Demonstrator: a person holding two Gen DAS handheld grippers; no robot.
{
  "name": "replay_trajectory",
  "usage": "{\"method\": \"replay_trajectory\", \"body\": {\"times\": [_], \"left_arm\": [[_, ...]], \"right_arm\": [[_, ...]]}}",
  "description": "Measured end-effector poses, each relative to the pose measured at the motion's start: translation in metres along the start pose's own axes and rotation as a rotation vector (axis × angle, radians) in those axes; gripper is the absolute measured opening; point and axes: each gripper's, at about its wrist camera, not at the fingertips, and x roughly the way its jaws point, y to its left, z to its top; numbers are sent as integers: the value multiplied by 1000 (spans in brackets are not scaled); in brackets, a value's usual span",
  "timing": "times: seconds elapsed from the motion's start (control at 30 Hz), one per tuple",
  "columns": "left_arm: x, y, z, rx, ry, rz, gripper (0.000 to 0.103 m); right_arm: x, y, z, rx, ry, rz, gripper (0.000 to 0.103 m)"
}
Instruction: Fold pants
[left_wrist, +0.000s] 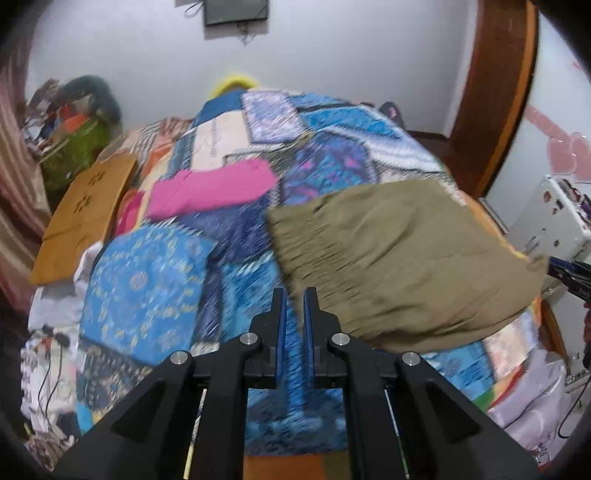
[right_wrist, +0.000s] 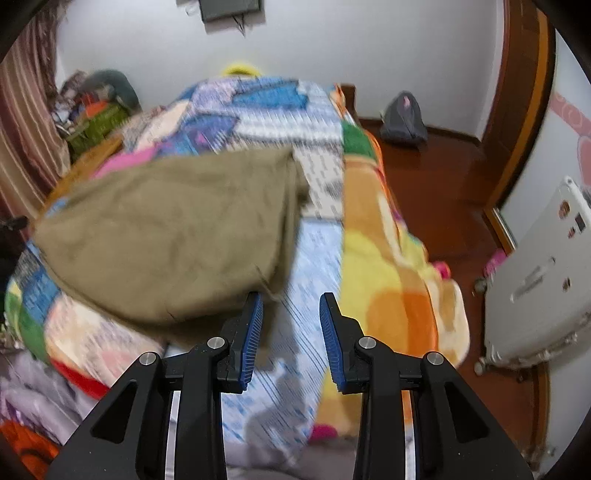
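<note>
The olive-green pants (left_wrist: 402, 258) lie folded in a thick bundle on the patchwork bedspread (left_wrist: 332, 147). In the left wrist view my left gripper (left_wrist: 294, 295) sits just in front of the bundle's near left edge, its jaws nearly closed with only a thin gap and nothing between them. In the right wrist view the pants (right_wrist: 166, 236) fill the left half, and my right gripper (right_wrist: 291, 299) is open and empty at their near right corner, over the bedspread (right_wrist: 321, 258). The right gripper's tip also shows in the left wrist view (left_wrist: 569, 275).
A folded pink garment (left_wrist: 210, 188) lies further back on the bed. A blue patterned pillow (left_wrist: 144, 291) is to the left, a wooden board (left_wrist: 85, 214) beyond it. A white appliance (right_wrist: 535, 280) stands on the wooden floor (right_wrist: 443, 177) right of the bed.
</note>
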Motion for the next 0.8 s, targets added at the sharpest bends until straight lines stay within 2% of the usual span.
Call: {"method": "replay_trajectory", "body": {"times": [0.13,0.27,0.33,0.43,0.53,0.7,0.8], "left_arm": [[5,-30,11,48,-7,-59,7],[23,-55,9,82,28,-107,8],[35,-62,4,88,57,-108,8],[48,-64,-6,81,92,-106,8],[53,-63,-14,78,95,-113,9],[51,-66,-14,115,95,-94,9],[45,-58,0,78,88,-106,9]], "right_arm": [[-3,18,17,-8,-75,54,29],[5,32,22,-16,-78,121,29],[17,39,17,-26,-46,139,29],[45,45,3,-37,49,144,29],[69,45,-14,-28,142,162,29],[68,41,-17,-15,161,184,29],[65,40,-9,-30,182,188,29]]}}
